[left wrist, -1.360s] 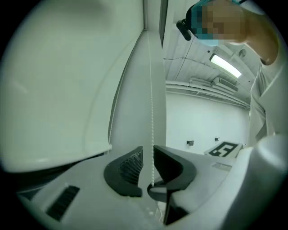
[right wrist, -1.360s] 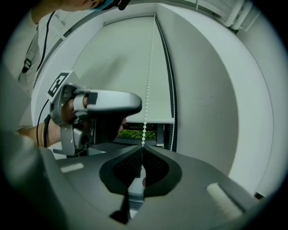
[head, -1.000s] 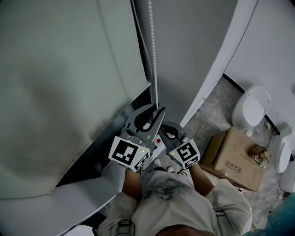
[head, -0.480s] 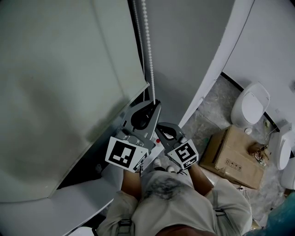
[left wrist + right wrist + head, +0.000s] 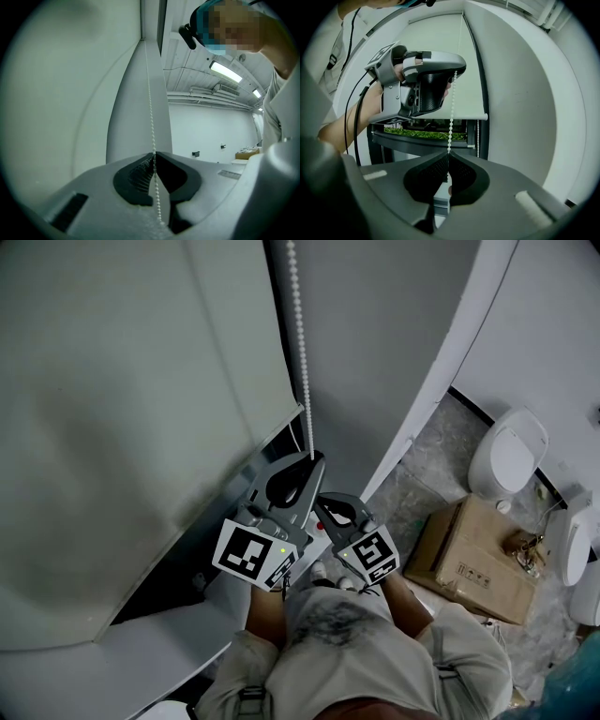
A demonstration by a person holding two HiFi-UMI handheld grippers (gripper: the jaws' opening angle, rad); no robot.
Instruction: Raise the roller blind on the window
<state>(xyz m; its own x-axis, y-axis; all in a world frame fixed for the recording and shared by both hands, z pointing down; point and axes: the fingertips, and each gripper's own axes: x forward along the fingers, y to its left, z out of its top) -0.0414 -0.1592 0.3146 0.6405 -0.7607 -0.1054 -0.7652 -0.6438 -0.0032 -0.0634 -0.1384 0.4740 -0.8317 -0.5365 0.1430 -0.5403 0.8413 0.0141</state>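
Roller blind (image 5: 141, 427) fills the 9 to 11 o'clock side of the head view. In the right gripper view the roller blind (image 5: 469, 89) is mostly down. Its bottom bar (image 5: 471, 117) leaves only a low strip of window, with greenery (image 5: 426, 135) showing under it, so by my read most of the raising is left.

Bead chain (image 5: 302, 352) drops from 12 o'clock to picture centre, taut and near vertical. A second strand (image 5: 477, 138) hangs free by the frame, at about 3 o'clock of the held one.

Left gripper (image 5: 316, 458) sits at the chain's lower end, just off the blind's bottom corner. In its own view the left gripper (image 5: 154, 153) has its jaws together, clamped on the bead chain (image 5: 151, 108), which leaves toward 12 o'clock.

Right gripper (image 5: 320, 500) is just below, at the left one's 5 o'clock, nearly touching it. In its own view the right gripper (image 5: 448, 153) is also closed on the bead chain (image 5: 450, 126), with beads running up to the left gripper (image 5: 453, 74) above.

Why stacked like this: looks like a hand-over-hand pull. With both clamped on one strand, the upper one can let go and reach higher without the chain running back. The thin chain sits right at the pad tips, so slipping out is a risk.

Off-task: cardboard box (image 5: 469, 563) at 4 o'clock and toilet (image 5: 511, 460) at 3 o'clock, both on the floor, well apart from the chain.
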